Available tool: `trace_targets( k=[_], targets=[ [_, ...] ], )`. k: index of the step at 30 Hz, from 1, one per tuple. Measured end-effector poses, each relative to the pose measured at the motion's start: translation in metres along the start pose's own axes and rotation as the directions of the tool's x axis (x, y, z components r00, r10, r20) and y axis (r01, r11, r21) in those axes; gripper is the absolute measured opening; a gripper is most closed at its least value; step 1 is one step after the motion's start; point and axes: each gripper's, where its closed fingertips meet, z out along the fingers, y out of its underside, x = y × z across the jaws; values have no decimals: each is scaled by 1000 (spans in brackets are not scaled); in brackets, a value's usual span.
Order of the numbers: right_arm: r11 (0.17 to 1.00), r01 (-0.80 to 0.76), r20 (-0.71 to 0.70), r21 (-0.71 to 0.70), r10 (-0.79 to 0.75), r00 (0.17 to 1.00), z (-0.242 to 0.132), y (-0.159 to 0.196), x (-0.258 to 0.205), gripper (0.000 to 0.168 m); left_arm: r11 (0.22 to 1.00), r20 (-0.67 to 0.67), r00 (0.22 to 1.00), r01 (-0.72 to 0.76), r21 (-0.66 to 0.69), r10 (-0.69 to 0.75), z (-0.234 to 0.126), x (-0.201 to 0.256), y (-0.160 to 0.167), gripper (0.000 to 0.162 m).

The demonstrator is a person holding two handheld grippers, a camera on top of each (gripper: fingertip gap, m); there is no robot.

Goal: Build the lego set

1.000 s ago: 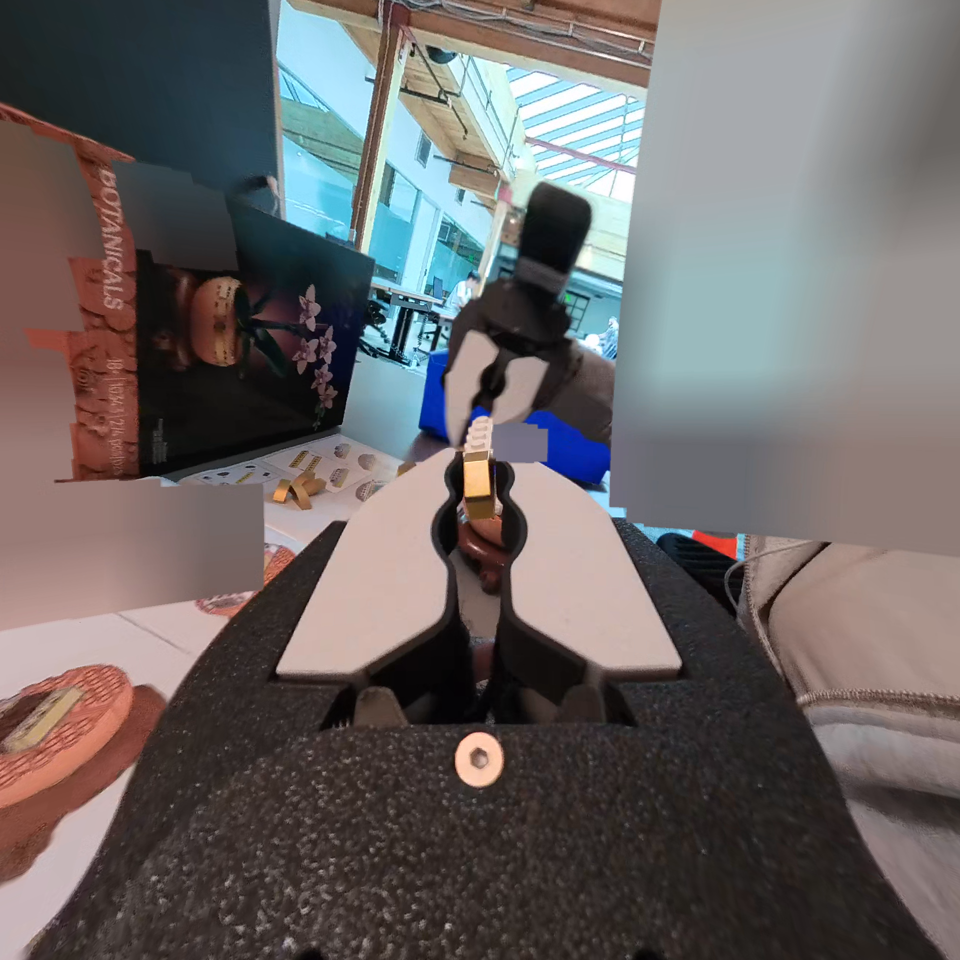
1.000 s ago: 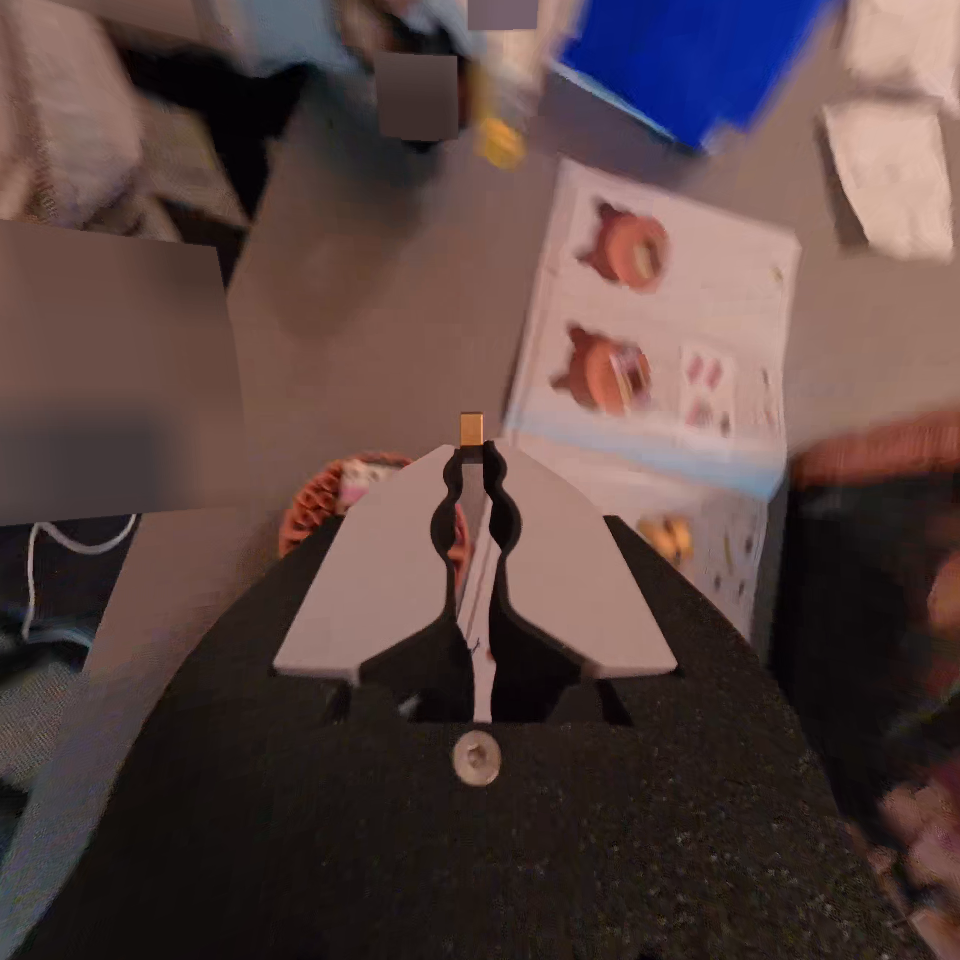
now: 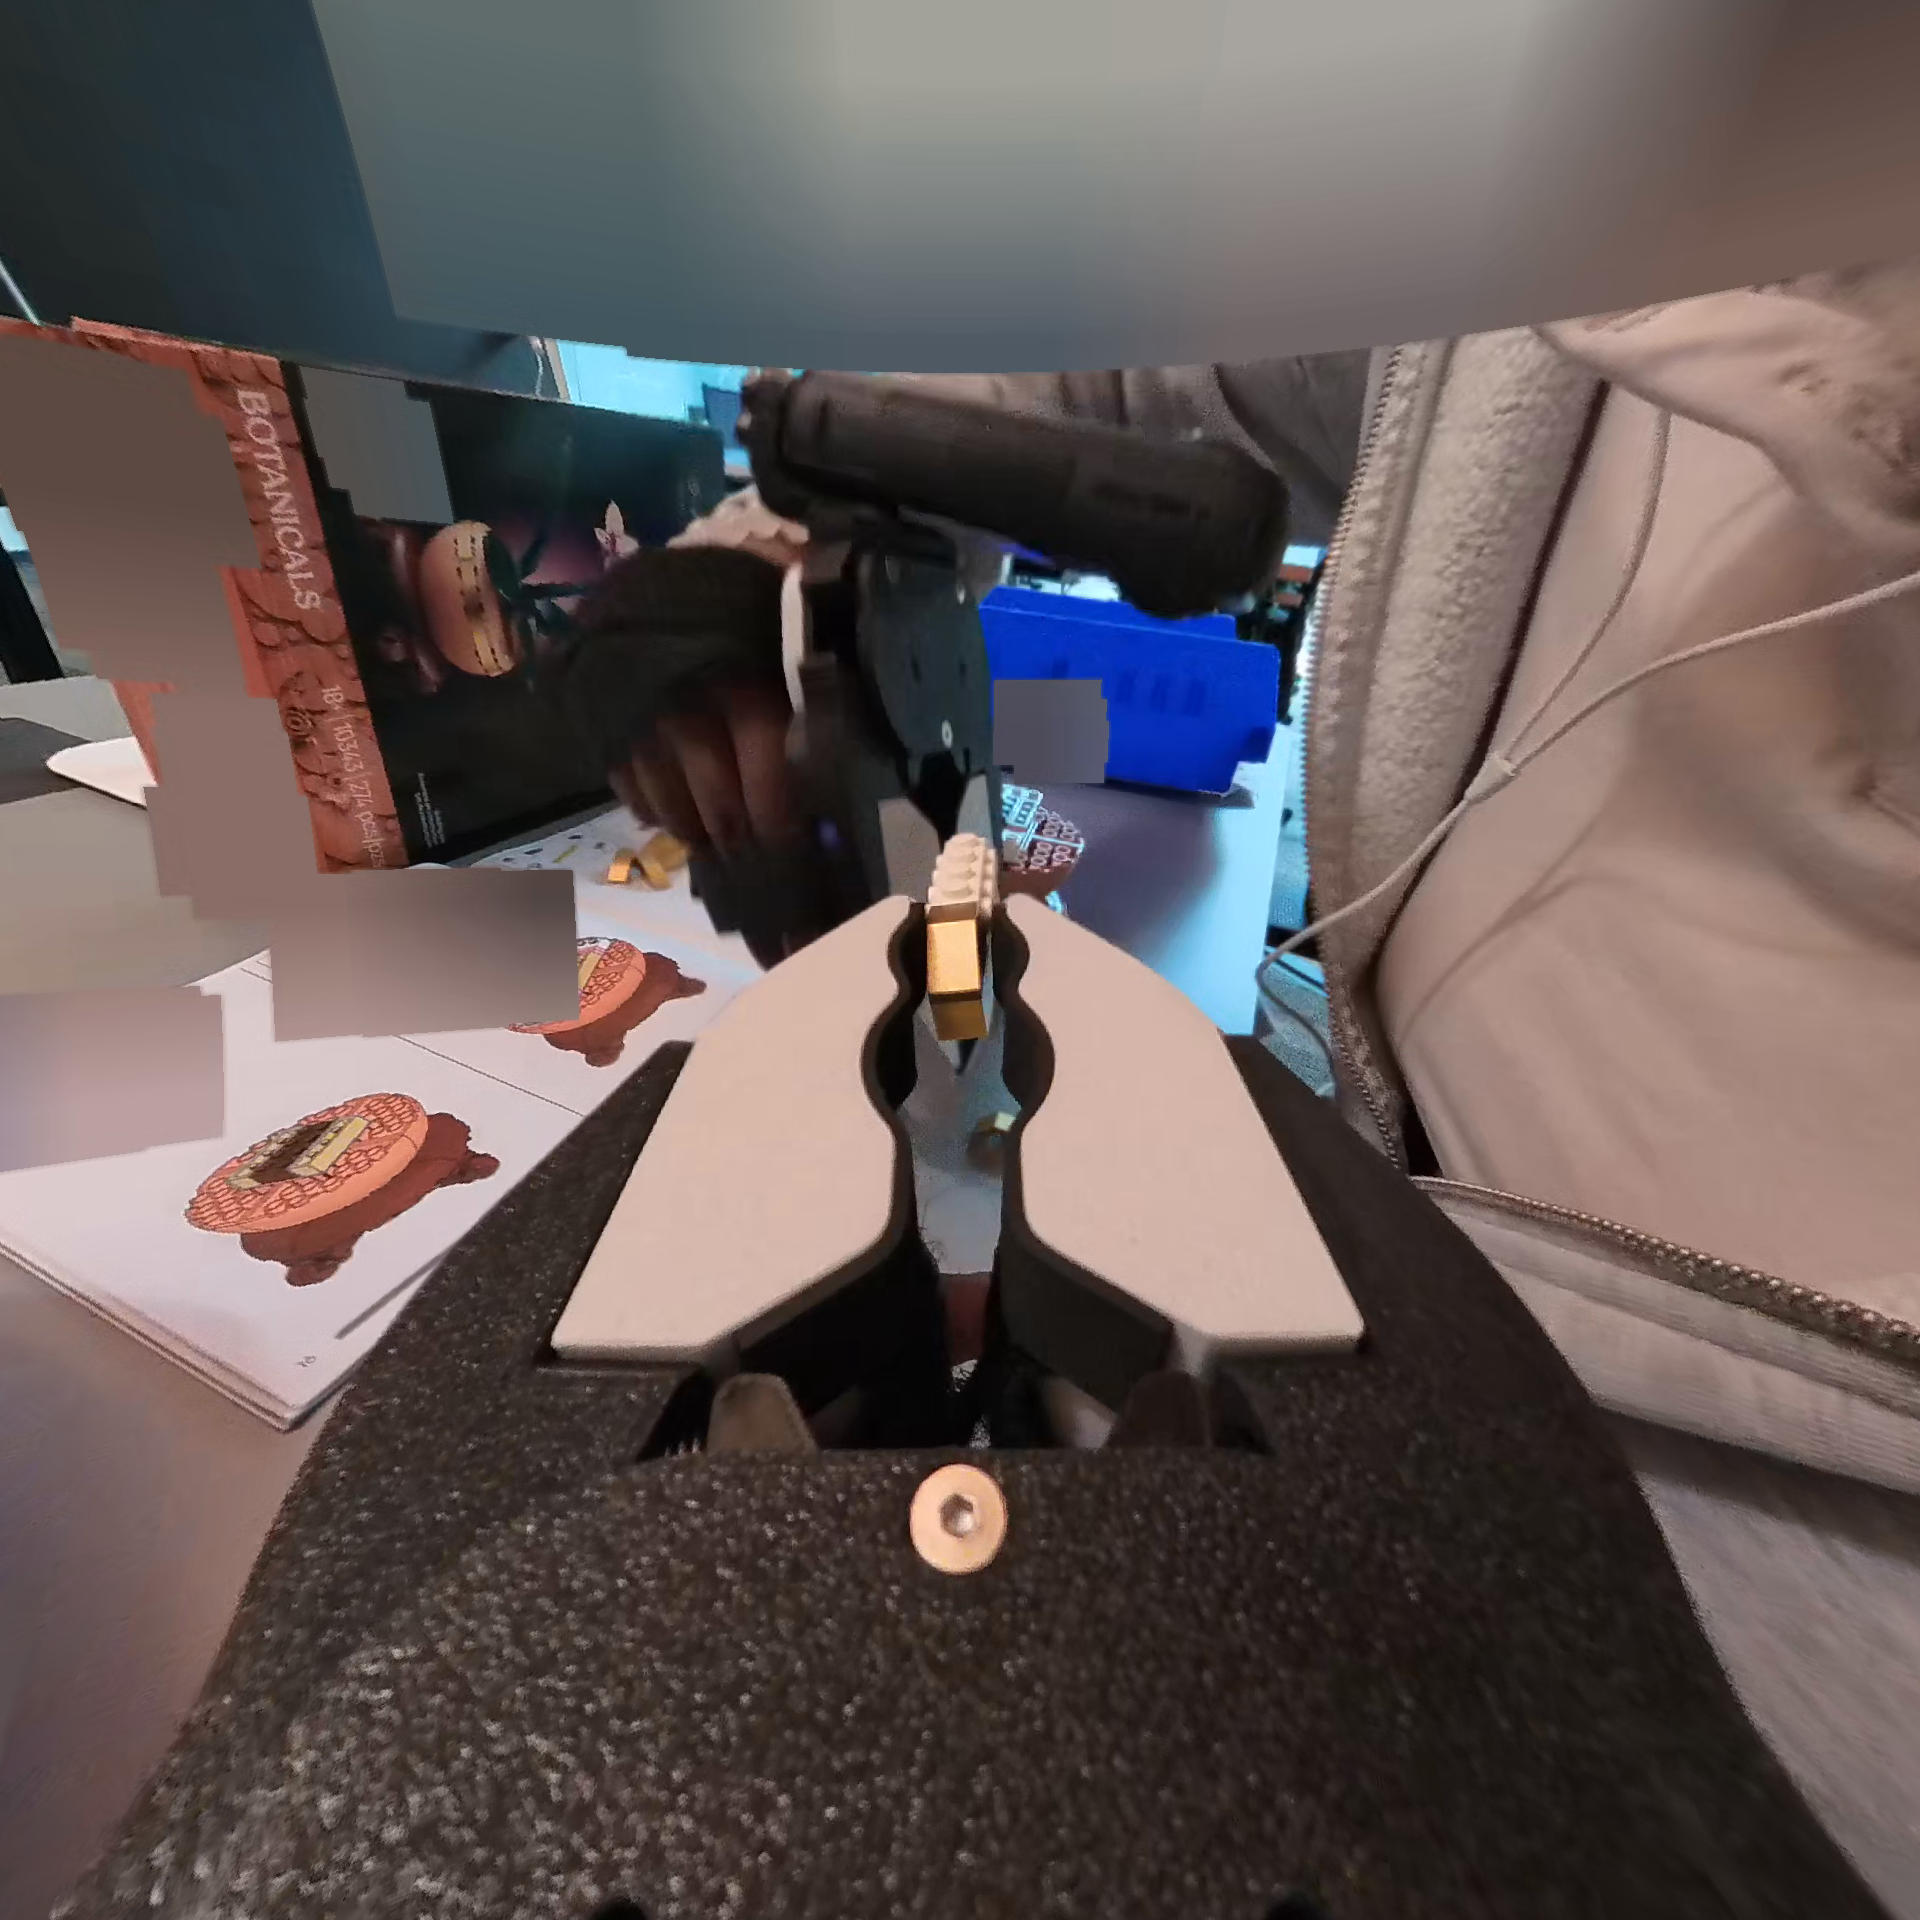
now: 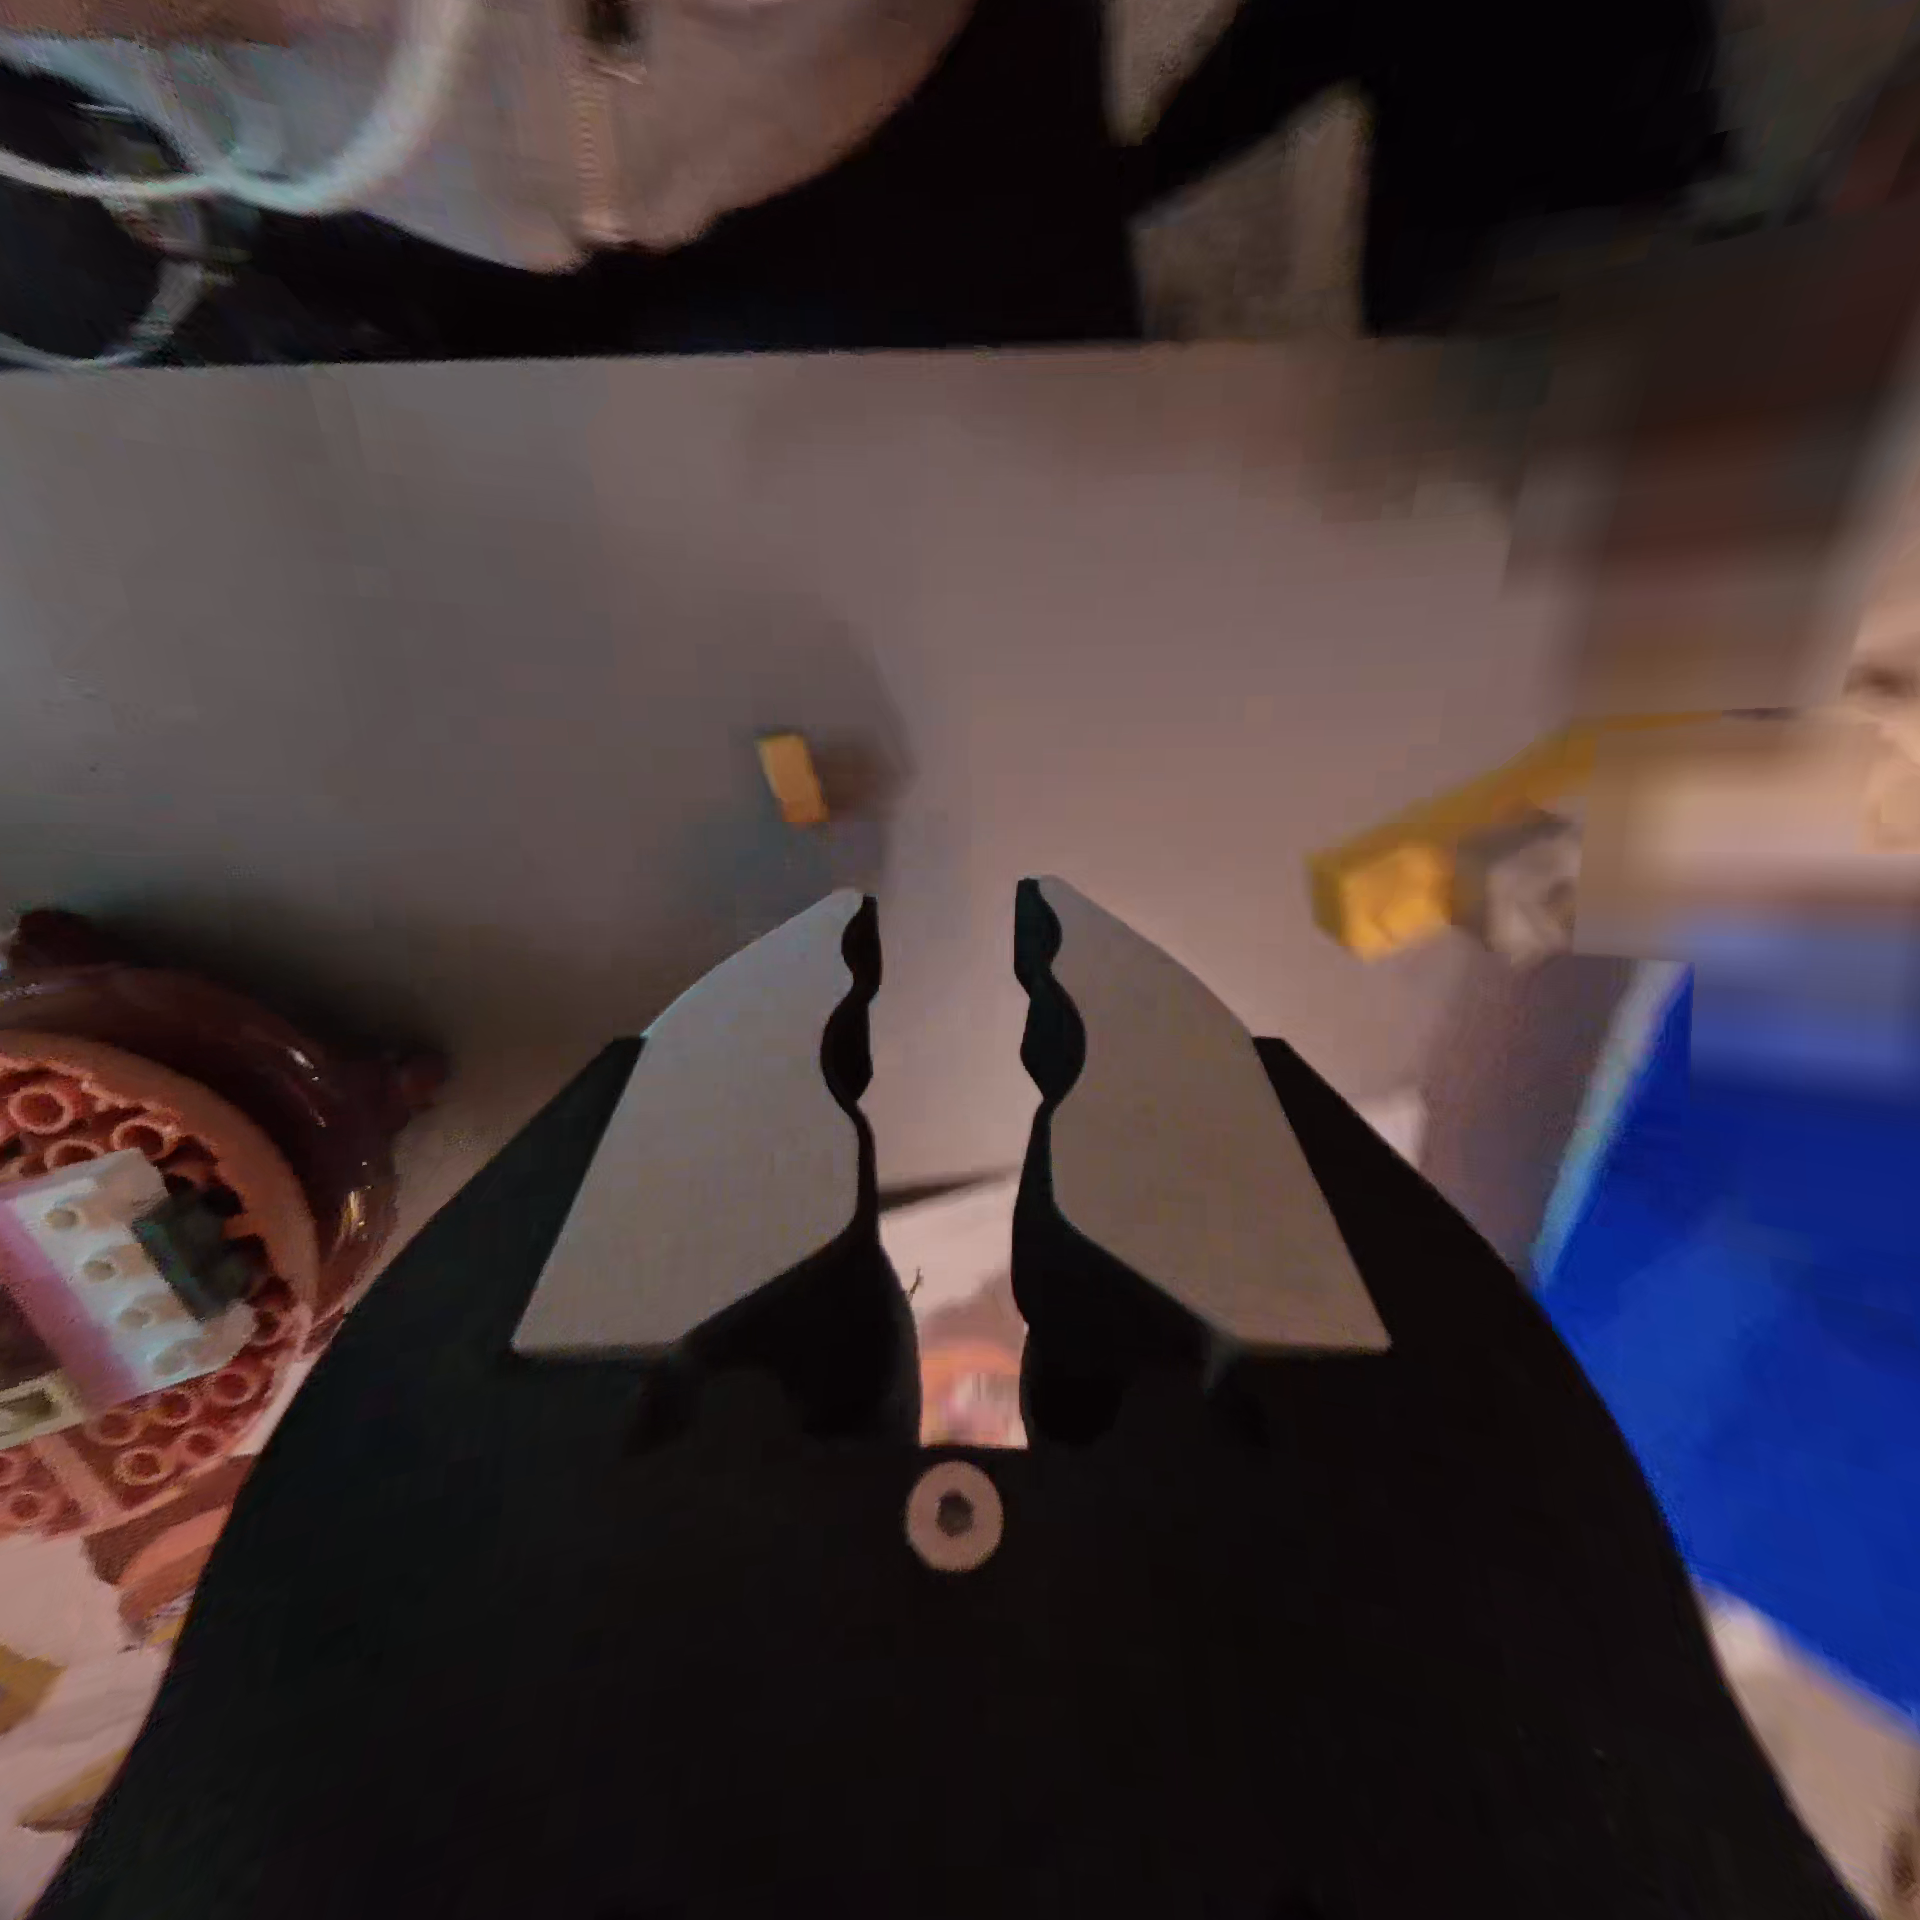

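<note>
Got the gold brick [image 3: 956, 977] pinched upright in my left gripper [image 3: 961, 920], a white studded piece [image 3: 966, 868] stuck on its top end, held above the worktop [image 4: 416, 623]. My right gripper [image 4: 945, 904] is spread, nothing in it, over a loose gold bit [image 4: 792, 777]. The round brown pot build [image 4: 135, 1226] sits off to its left, near the booklet [image 3: 208, 1278].
</note>
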Motion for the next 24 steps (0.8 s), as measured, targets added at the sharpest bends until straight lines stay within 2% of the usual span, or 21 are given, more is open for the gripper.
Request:
trace_targets(
  k=[2, 3, 4, 6, 8, 10, 11, 13, 15, 18, 21, 24],
  targets=[
    [978, -194, -229, -75, 172, 958, -33, 11, 25, 21, 1000, 44, 999, -13, 25, 12, -2, -5, -5, 11],
    [939, -338, -379, -56, 294, 878, -55, 15, 37, 17, 999, 82, 996, -21, 35, 18, -3, -9, -6, 11],
    [871, -491, -501, 19, 433, 749, -78, 15, 43, 14, 999, 122, 992, -29, 40, 24, -4, -14, -7, 11],
    [653, -705, -629, 277, 678, 380, -114, 6, 39, 13, 999, 181, 983, -31, 38, 23, -5, -21, -6, 11],
    [387, -743, -601, 546, 799, -26, -124, -7, 18, 12, 999, 218, 976, -16, 29, 9, -4, -27, -1, 11],
    [186, -688, -517, 701, 797, -312, -101, -18, -7, 14, 1000, 213, 977, -10, 25, 5, 0, -28, 4, 11],
    [115, -681, -492, 723, 778, -391, -79, -22, -19, 17, 999, 206, 978, -11, 32, 4, 2, -27, 5, 11],
    [-16, -732, -491, 682, 731, -474, -30, -22, -40, 26, 998, 190, 982, -14, 61, 2, 6, -25, 2, 11],
    [-83, -740, -476, 668, 716, -510, 2, -22, -46, 29, 997, 184, 983, -36, 75, 22, 9, -22, -2, 11],
    [-143, -672, -408, 727, 696, -590, 15, -17, -46, 29, 995, 216, 973, -95, 42, 84, 14, -23, 0, 11],
    [-218, -649, -328, 729, 721, -611, 26, -17, -45, 29, 992, 215, 970, -122, 11, 117, 19, -21, 6, 11],
    [-237, -608, -259, 758, 745, -614, 27, -19, -35, 29, 993, 206, 972, -118, -2, 116, 22, -20, 9, 11]
  ],
)
